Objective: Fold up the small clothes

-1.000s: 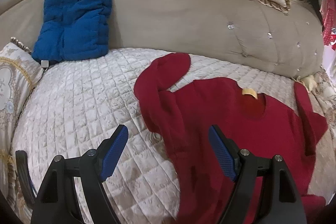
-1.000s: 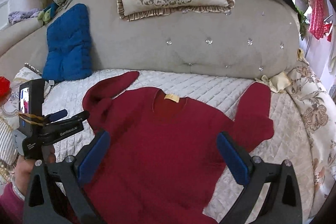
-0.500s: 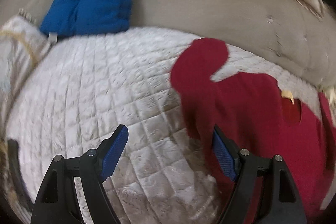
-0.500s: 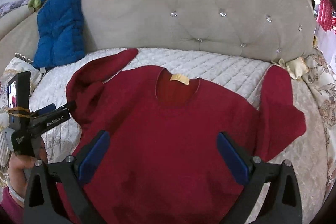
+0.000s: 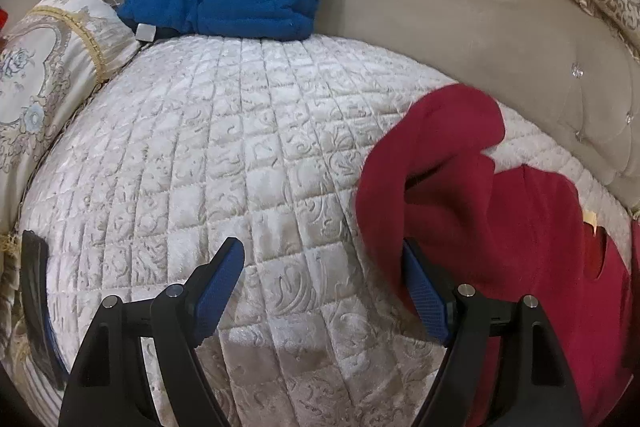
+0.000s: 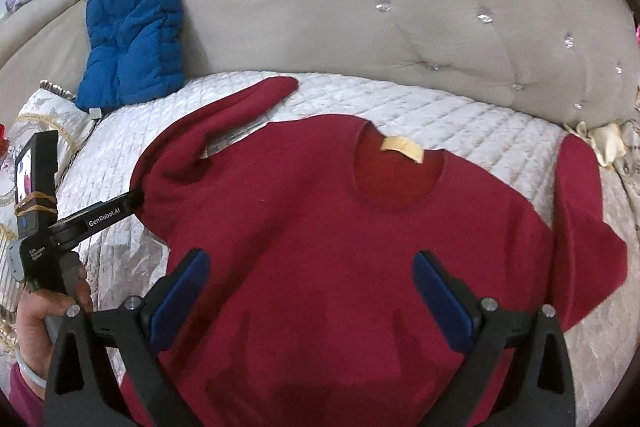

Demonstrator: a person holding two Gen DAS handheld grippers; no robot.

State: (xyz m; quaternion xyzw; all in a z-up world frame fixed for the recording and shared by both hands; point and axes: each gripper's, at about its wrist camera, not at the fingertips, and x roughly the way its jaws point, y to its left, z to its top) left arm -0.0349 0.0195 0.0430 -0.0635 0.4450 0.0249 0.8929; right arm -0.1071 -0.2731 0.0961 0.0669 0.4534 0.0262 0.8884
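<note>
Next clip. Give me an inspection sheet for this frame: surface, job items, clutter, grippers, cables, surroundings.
Surface: white quilted cover on a sofa seat.
Job's things: red sweater spread flat, neck label up; its sleeve on the left gripper's side is bent upward.
Clutter: blue padded cushion against the backrest.
Grippers: left gripper open, one finger at the sleeve's edge; right gripper open above the sweater body.
Cables: nothing seen.
Surroundings: beige tufted backrest, ornate pillows.

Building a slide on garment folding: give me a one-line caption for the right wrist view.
Open right tongs hover over a red sweater on a quilted sofa seat; left tongs touch its sleeve.
</note>
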